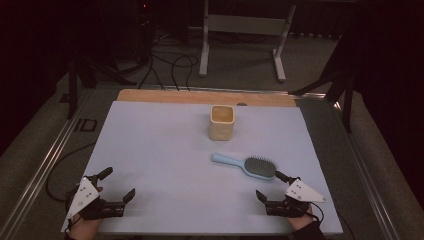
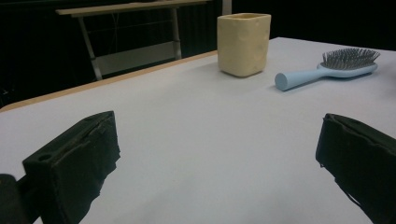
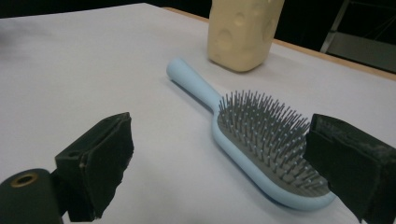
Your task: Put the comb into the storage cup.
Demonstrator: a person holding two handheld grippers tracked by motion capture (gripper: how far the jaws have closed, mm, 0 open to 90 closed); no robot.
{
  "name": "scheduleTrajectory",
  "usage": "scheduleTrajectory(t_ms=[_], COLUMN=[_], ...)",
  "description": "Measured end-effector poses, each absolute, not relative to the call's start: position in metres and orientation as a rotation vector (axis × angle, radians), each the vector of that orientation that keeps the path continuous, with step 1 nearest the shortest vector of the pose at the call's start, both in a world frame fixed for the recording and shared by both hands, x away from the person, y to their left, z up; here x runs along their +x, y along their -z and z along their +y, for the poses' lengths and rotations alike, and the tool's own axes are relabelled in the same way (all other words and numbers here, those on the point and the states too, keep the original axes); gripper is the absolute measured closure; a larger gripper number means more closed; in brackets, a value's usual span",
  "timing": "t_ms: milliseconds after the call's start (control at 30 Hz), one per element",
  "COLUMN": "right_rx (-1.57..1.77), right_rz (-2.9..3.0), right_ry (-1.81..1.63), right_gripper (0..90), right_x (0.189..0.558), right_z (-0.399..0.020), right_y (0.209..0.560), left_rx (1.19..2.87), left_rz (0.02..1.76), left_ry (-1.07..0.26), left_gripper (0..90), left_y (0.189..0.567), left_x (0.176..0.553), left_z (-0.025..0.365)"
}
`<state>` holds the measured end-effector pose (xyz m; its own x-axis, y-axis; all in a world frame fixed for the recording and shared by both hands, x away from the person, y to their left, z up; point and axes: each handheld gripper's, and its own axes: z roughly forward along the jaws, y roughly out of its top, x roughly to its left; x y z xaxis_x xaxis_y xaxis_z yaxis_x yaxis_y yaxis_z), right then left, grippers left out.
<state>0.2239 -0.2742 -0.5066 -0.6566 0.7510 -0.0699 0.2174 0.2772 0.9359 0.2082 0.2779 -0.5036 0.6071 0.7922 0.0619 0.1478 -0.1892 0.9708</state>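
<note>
With both grippers wide and empty, right gripper (image 1: 274, 187) nearest the hairbrush (image 1: 246, 165) lying near-right of the cup (image 1: 222, 122), go for its slim handle, left gripper (image 1: 119, 182) idle

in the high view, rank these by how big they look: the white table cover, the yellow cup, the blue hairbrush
1. white table cover, by far the largest.
2. blue hairbrush, longer than the cup is tall.
3. yellow cup, though it stands farther from the camera, so its place below the brush is unsure.
</note>
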Motion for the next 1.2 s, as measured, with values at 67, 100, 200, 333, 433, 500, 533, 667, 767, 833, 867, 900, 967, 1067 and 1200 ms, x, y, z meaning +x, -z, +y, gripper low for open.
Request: scheduleTrajectory(t_ms=[67,100,200,333,433,500,533,667,767,833,867,900,967,1067,1200], right_rx=[0.869,0.863,0.860,0.848,0.852,0.854,0.854,0.849,0.847,0.840,0.834,0.833,0.835,0.842,0.806], right_rz=[2.043,2.045,2.041,2.069,2.074,2.073,2.073,2.079,2.094,2.126,2.136,2.147,2.151,2.162,2.190], right_ry=[-1.378,-1.373,-1.381,-1.372,-1.366,-1.368,-1.369,-1.343,-1.332,-1.320,-1.320,-1.312,-1.333,-1.329,-1.307], right_gripper=[8.2,8.3,8.3,8.4,8.4,8.4,8.4,8.4,8.4,8.4,8.4,8.4,8.4,8.5,8.4], right_x=[0.224,0.223,0.223,0.223,0.223,0.224,0.223,0.223,0.222,0.222,0.222,0.221,0.221,0.221,0.219], right_z=[-0.274,-0.274,-0.273,-0.270,-0.269,-0.270,-0.270,-0.269,-0.268,-0.265,-0.263,-0.262,-0.262,-0.260,-0.257], right_y=[0.506,0.506,0.504,0.505,0.505,0.505,0.505,0.502,0.502,0.501,0.501,0.500,0.499,0.494,0.488], left_rx=[1.687,1.687,1.688,1.690,1.690,1.690,1.689,1.678,1.677,1.679,1.678,1.677,1.674,1.669,1.677], left_rz=[0.785,0.786,0.784,0.783,0.781,0.782,0.783,0.784,0.782,0.779,0.779,0.780,0.783,0.787,0.787], left_ry=[-0.700,-0.701,-0.702,-0.700,-0.694,-0.693,-0.693,-0.695,-0.695,-0.693,-0.694,-0.695,-0.694,-0.695,-0.700], left_gripper=[0.0,0.0,0.0,0.0,0.0,0.0,0.0,0.0,0.0,0.0,0.0,0.0,0.0,0.0,0.0], left_y=[0.503,0.503,0.503,0.504,0.504,0.504,0.504,0.503,0.503,0.503,0.503,0.503,0.503,0.502,0.502], left_x=[0.208,0.208,0.208,0.209,0.209,0.208,0.208,0.208,0.208,0.207,0.207,0.207,0.206,0.206,0.206], left_z=[0.278,0.278,0.278,0.277,0.277,0.278,0.278,0.278,0.279,0.279,0.279,0.279,0.280,0.280,0.280])
